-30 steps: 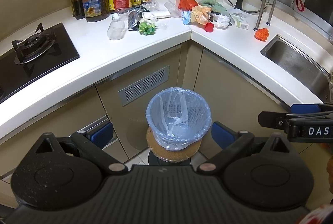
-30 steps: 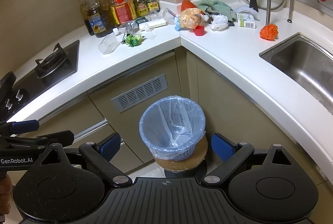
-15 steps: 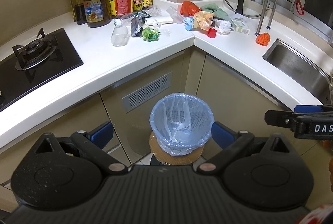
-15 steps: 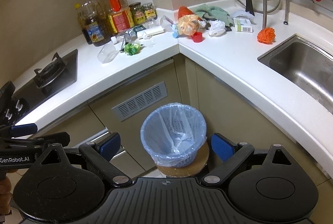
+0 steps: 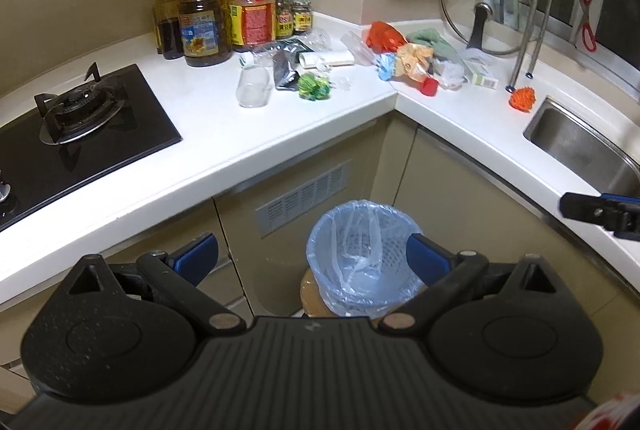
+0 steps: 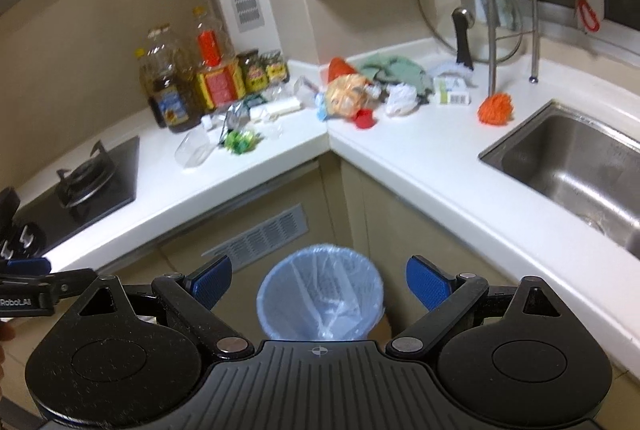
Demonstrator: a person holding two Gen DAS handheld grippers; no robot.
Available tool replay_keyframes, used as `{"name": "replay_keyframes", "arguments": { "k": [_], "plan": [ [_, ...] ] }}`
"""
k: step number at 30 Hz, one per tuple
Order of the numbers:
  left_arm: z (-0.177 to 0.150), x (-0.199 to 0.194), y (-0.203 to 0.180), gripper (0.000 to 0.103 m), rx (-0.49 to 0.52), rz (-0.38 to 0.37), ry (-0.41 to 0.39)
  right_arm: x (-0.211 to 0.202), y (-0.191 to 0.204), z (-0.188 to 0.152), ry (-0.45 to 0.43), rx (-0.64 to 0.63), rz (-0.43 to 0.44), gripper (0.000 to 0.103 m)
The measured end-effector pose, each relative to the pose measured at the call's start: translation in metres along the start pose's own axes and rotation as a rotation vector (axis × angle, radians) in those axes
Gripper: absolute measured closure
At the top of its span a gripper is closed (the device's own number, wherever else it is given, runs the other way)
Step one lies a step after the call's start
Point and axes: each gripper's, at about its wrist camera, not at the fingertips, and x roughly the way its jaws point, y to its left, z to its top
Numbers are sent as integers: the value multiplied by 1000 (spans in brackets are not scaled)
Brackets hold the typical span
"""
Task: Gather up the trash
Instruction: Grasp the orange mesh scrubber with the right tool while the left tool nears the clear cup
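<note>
A bin lined with a pale blue bag (image 5: 362,254) (image 6: 320,296) stands on a round wooden board on the floor, under the corner of the white counter (image 5: 224,134). Trash lies in the counter corner: an orange wrapper (image 6: 346,94), a red cap (image 6: 364,119), crumpled white paper (image 6: 401,98), a green wrapper (image 5: 314,86) and a clear plastic cup (image 5: 253,86) on its side. My left gripper (image 5: 312,256) is open and holds nothing, low in front of the bin. My right gripper (image 6: 319,278) is also open and holds nothing, above the bin.
Oil bottles and jars (image 5: 224,18) stand at the back left. A gas hob (image 5: 76,110) is on the left, a steel sink (image 6: 580,162) on the right. An orange scrubber (image 6: 496,108), a glass lid (image 5: 486,10) and a rack pole stand near the sink.
Both grippers have risen and tilted upward, so the counter and wall fill more of each view and the bin sits lower. Both stay open.
</note>
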Motion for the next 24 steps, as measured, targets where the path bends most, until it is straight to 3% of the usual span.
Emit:
{"name": "replay_keyframes", "arguments": {
  "k": [12,24],
  "plan": [
    [28,36,16,4,-68,67,-35,27,-50,44,-78,-2,-48,9],
    [86,121,7,5,-164,186,-56,117,-167,133,-131,-8,-70,9]
  ]
}}
